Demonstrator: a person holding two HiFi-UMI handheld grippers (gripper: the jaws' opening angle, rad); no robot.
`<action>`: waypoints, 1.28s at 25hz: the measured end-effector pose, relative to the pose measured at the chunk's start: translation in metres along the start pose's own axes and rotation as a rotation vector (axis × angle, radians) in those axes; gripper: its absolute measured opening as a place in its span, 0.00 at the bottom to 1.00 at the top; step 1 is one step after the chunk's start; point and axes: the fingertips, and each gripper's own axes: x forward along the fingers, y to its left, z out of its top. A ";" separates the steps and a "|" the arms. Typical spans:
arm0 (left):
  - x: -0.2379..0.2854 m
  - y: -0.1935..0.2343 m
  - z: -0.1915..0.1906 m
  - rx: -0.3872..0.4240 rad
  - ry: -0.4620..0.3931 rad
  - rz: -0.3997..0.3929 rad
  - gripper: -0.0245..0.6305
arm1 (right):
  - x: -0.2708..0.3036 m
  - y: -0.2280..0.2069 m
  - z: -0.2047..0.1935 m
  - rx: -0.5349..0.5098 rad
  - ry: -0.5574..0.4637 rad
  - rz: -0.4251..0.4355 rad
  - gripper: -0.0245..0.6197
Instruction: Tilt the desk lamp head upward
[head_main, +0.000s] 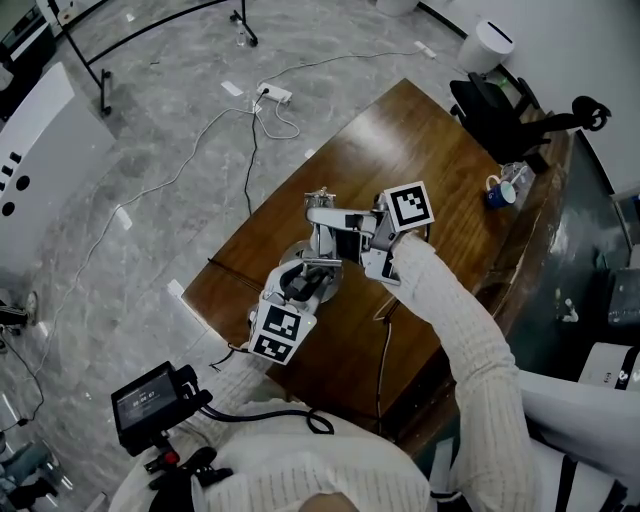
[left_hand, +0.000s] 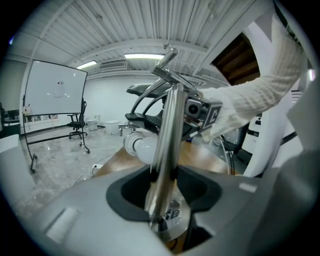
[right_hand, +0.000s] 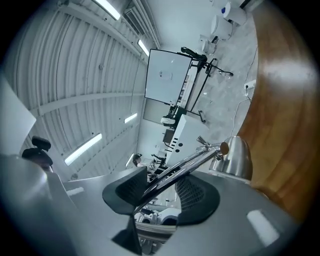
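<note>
The chrome desk lamp stands on the brown wooden worktop, nearer its left long edge than its right. Its post runs nearly upright with a slight lean, from the round base up to a pivot joint at the top. The left gripper sits low on the lamp, and its fingers are closed on the post just above the base.

From the pivot, the thin twin-rod arm slopes away toward the bell-shaped metal lamp head, which hangs from a wing-nut joint at the arm's far end. The right gripper looks along this arm, so arm and gripper lie almost in one line. Its fingers are narrowed onto the rods, with a pad against each side. In the left gripper view the white bulb shows in the head's mouth, just left of the post. The mouth faces down and back toward the base, not upward.

Above the lamp there is only open air. Bare wood lies beyond it toward the far corner. A blue-and-white mug and a clear bottle stand well apart at the right edge. A black cable trails across the wood to the near edge. Past the left edge the worktop drops to the grey marbled floor.
</note>
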 end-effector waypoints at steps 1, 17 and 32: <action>0.001 0.000 0.000 0.002 0.003 -0.003 0.28 | -0.001 0.001 0.001 -0.010 -0.005 -0.001 0.29; 0.008 0.005 0.000 -0.020 0.035 0.004 0.29 | -0.008 0.043 0.024 -0.502 -0.045 -0.043 0.29; 0.011 0.012 -0.003 -0.054 0.068 0.007 0.30 | -0.004 0.097 0.011 -1.161 -0.078 -0.150 0.30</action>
